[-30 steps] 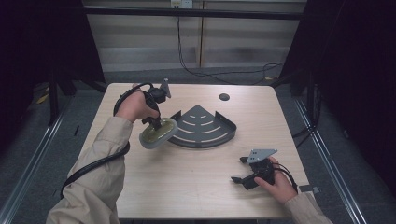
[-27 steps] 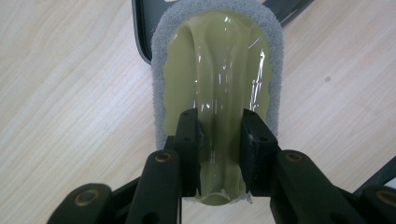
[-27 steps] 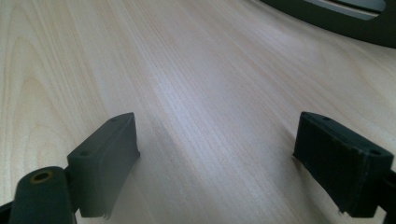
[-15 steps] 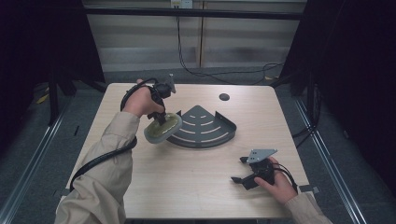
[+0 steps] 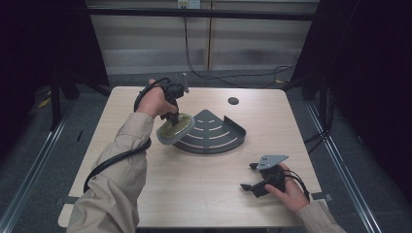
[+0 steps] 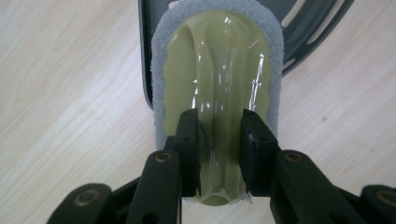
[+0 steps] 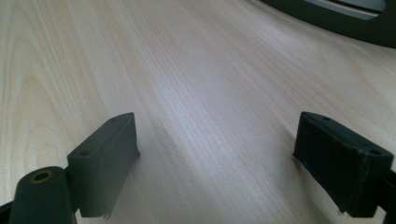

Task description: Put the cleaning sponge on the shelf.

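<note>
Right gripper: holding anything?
No. In its own view the right gripper has its jaws spread wide, with bare wooden table between them.

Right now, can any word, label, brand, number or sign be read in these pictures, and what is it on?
None can be read.
The green scrubbing pad with a grey foam rim, clamped in the left tool, bears no print.
The dark grey quarter-round slotted metal shelf and the light wooden table are unmarked.
The open right tool shows bare black pads.
</note>
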